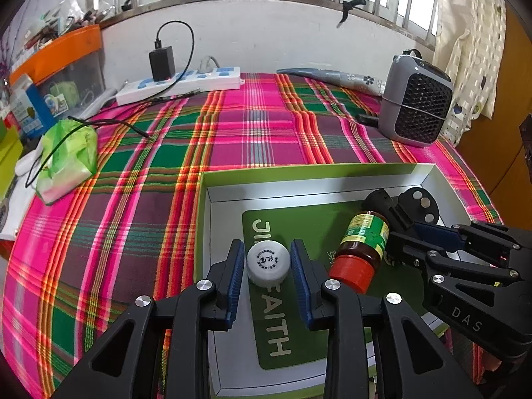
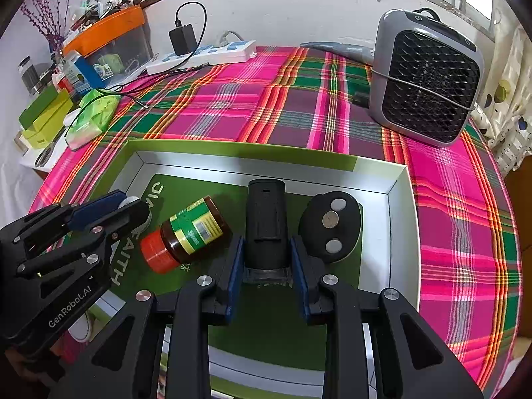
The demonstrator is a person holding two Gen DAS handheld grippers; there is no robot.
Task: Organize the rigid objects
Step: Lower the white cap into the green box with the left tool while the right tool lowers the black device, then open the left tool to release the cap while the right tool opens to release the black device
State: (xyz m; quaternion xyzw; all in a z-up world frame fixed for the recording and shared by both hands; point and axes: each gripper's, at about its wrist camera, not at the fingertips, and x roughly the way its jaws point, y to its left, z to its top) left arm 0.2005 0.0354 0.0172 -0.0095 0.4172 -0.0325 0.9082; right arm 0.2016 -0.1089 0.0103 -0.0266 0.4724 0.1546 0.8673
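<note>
Inside the box (image 1: 429,173), the white cap (image 1: 268,263) sits between the left gripper (image 1: 268,262)'s spread pads, gaps showing either side. The black cylinder (image 2: 266,226) is flanked closely by the right gripper (image 2: 266,259) — whether pinched cannot be told. Both should be released flat, clear of the jar (image 2: 189,232) at the cylinder's nine o'clock — then lifted straight.

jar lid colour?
Red, on the brown jar lying in the box; clearest in the right wrist view.

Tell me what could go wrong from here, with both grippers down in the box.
The sauce jar lies on its side between the left gripper and right gripper; either could nudge it rolling. The white cap sits loosely between open blue pads, so closing off-centre may squirt it away.
</note>
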